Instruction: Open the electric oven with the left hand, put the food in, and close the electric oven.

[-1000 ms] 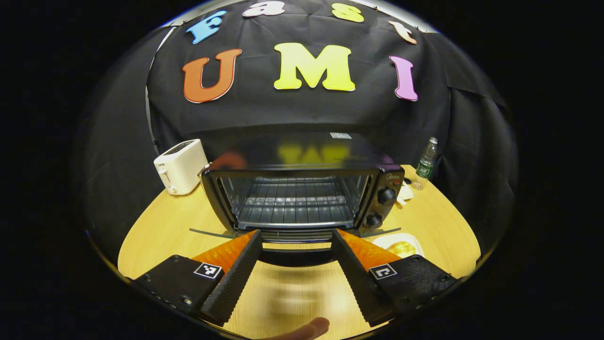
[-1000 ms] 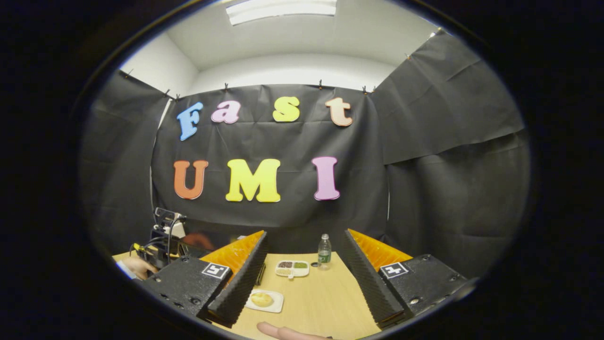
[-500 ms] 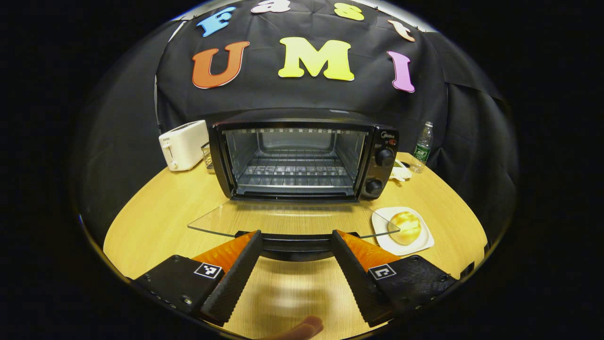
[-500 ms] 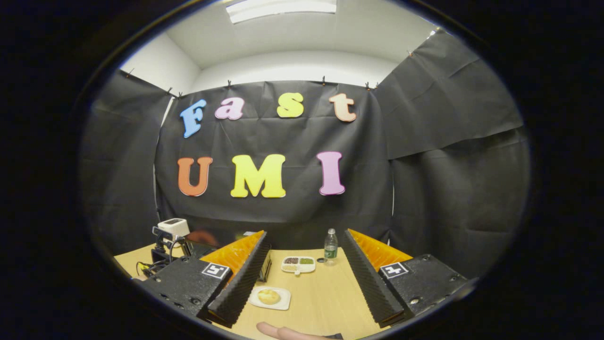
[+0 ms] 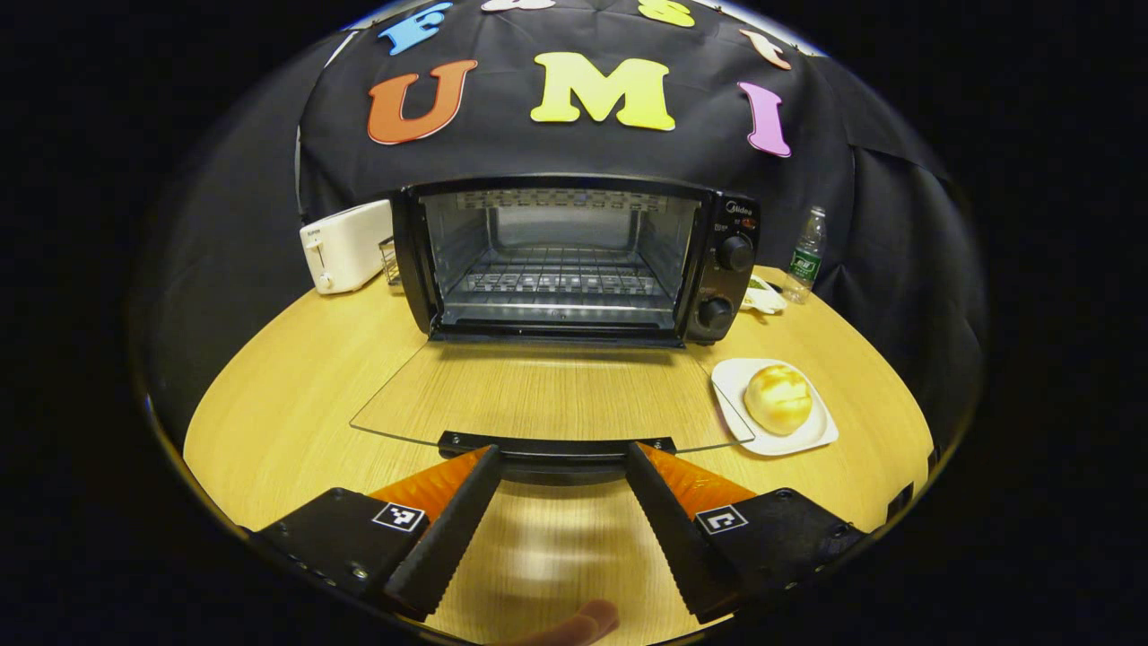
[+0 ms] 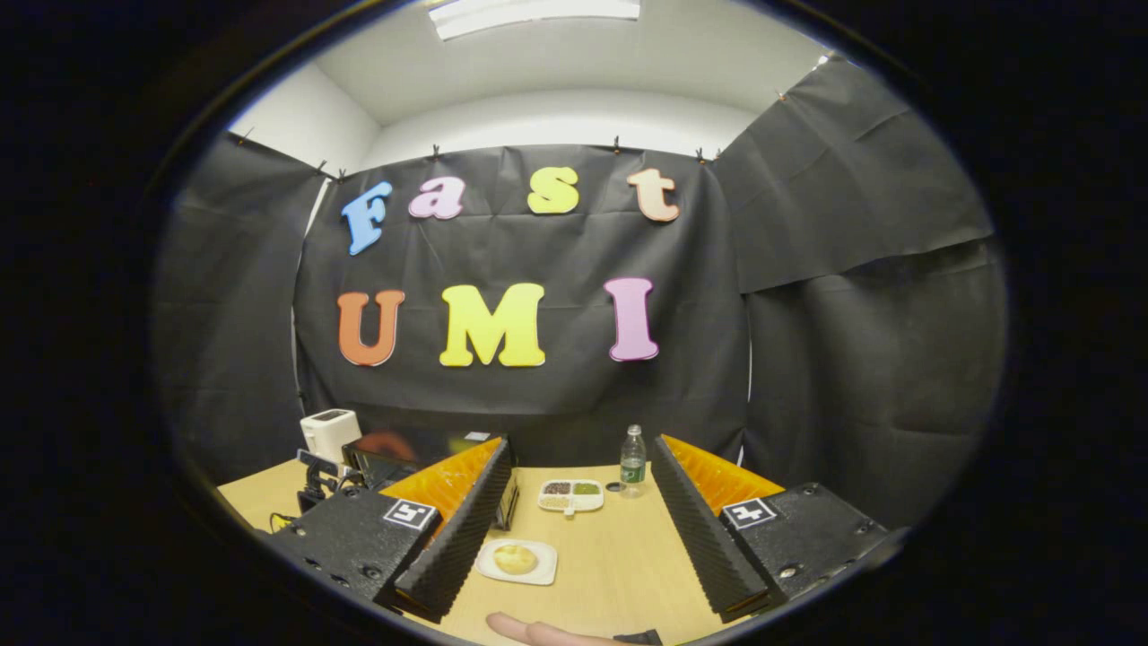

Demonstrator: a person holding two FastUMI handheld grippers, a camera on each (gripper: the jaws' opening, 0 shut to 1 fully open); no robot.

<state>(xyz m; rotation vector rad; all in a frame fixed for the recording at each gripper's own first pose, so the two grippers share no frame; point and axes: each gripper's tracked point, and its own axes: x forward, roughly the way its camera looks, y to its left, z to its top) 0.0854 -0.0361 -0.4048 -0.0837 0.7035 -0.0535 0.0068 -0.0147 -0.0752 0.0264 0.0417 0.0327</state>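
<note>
— Left gripper view: how is the left claw (image 5: 558,462) placed against the electric oven (image 5: 574,260)?

— The fingers are spread wide and nothing is gripped. The black door handle (image 5: 556,449) is seen just ahead of the fingertips, between them; contact cannot be told. The glass door (image 5: 547,395) is folded down flat, stretching from the handle away toward the oven's open cavity, where a wire rack (image 5: 560,283) is seen straight ahead of the claw.

— And the food?

— A bread roll (image 5: 777,398) is carried on a white square plate (image 5: 812,437), ahead of the claw and off to its right, just beside the door's right edge. In the right gripper view the roll (image 6: 516,559) is found between the fingers of the right claw (image 6: 578,468), close to the left finger, on its plate (image 6: 543,570). That claw is also held wide open, with nothing between the pads.

— Can any writing be read?

— Small print beside the two oven knobs (image 5: 734,253) and a green label on the water bottle (image 5: 806,257) are noticed, but both are too small to be made out. A square black-and-white marker (image 5: 398,517) is borne by each finger mount.

— What else is noticed?

— A white toaster (image 5: 345,244) is stood left of the oven, and a divided snack tray (image 6: 570,494) is seen far ahead of the right claw.
</note>
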